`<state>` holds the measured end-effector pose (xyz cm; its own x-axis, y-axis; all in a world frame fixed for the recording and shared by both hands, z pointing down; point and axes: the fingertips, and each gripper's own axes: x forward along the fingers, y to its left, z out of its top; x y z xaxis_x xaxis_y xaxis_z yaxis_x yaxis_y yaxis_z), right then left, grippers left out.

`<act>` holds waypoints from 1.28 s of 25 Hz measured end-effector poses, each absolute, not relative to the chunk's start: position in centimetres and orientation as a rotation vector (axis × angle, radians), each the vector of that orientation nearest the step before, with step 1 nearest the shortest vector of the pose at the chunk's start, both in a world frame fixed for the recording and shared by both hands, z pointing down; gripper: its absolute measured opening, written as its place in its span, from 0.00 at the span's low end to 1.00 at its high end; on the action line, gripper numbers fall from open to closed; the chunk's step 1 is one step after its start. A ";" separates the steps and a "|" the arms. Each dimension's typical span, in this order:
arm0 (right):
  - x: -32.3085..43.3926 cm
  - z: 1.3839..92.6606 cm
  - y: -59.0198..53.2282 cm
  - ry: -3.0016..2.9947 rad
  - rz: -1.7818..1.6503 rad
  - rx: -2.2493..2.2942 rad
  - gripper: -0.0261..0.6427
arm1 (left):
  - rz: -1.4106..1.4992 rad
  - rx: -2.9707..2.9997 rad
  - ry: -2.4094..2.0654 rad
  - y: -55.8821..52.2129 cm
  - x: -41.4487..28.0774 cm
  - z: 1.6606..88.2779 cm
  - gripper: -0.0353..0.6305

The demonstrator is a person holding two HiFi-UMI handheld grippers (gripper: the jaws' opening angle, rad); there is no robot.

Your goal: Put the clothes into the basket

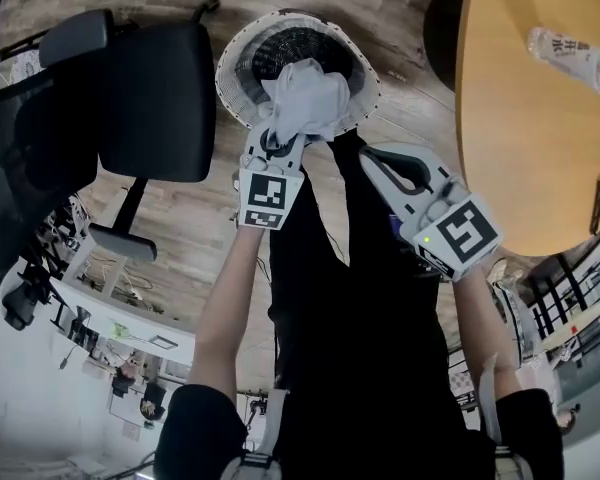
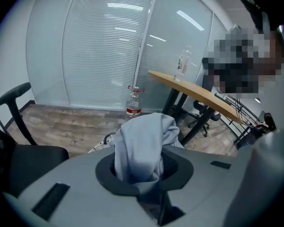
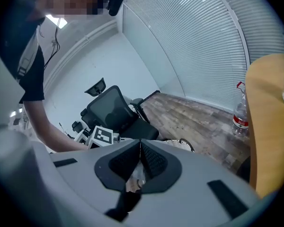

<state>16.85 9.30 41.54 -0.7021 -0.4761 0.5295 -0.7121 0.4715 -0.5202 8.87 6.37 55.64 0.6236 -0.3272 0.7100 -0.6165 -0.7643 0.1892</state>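
Observation:
A round white woven basket [image 1: 242, 53] with a dark inside stands on the wooden floor. Over its near rim hangs a bunched pale grey cloth [image 1: 305, 98], and my left gripper [image 1: 280, 140] is shut on it. In the left gripper view the cloth [image 2: 144, 145] rises out from between the jaws, with a bit of the basket rim [image 2: 102, 143] behind it. My right gripper [image 1: 366, 154] hovers just right of the cloth, near the basket's edge. Its jaws [image 3: 140, 144] are shut with nothing between them. The basket rim [image 3: 182, 144] shows just beyond them.
A black office chair [image 1: 140, 98] stands left of the basket. A round wooden table [image 1: 540, 118] with a plastic bottle [image 1: 570, 53] on it lies to the right. A water bottle [image 2: 134, 105] stands on the floor by the blinds.

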 end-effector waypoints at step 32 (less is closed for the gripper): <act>15.7 55.6 11.4 -2.262 1.378 1.097 0.06 | 1.064 2.289 -0.862 0.2 11.0 81.5 0.18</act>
<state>15.73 11.36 55.63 -0.6753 -0.4623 0.5747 -0.7228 0.2595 -0.6405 10.97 0.24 81.51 0.5018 -0.3420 0.7945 -0.7064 -0.6921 0.1483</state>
